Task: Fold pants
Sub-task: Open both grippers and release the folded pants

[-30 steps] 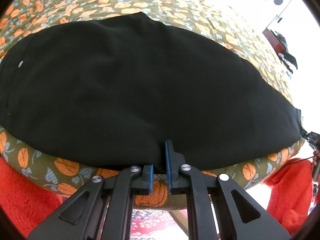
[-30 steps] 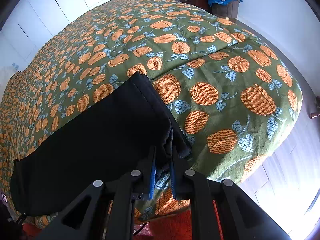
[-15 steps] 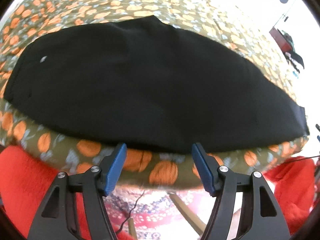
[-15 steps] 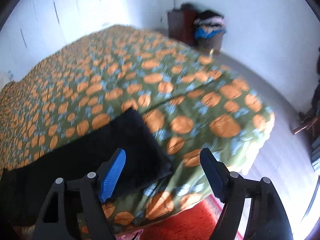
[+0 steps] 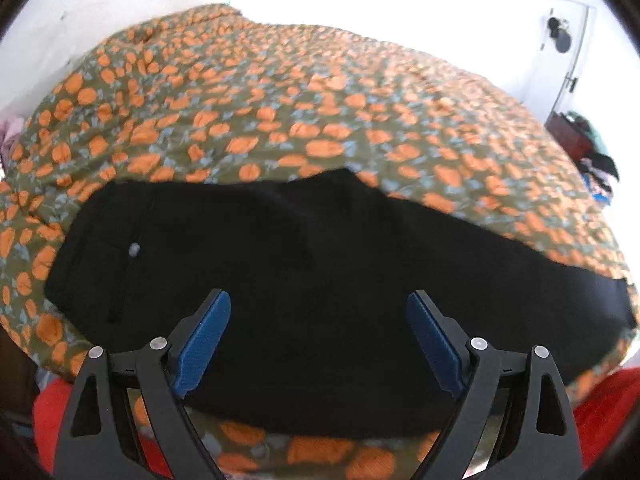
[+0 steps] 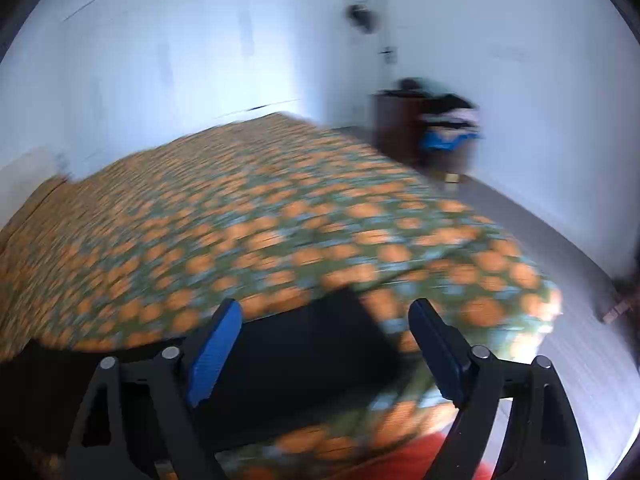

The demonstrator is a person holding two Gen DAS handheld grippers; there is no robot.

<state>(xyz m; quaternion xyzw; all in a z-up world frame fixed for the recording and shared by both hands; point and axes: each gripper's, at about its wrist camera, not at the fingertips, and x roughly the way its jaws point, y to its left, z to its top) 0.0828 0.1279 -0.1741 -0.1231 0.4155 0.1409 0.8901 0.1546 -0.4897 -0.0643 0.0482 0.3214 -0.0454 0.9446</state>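
lying flat along the bed (image 5: 320, 92) edge, black pants (image 5: 320, 264)

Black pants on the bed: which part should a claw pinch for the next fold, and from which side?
Probably the narrow leg end of the black pants, far right in the left wrist view, approached from the bedspread's near edge. The pants lie flat lengthwise, so that end can fold toward the wider end.

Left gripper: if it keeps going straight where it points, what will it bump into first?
Most likely the black pants. The left gripper is open with nothing between its fingers, and the pants lie flat on the bed right ahead. Depth is hard to judge.
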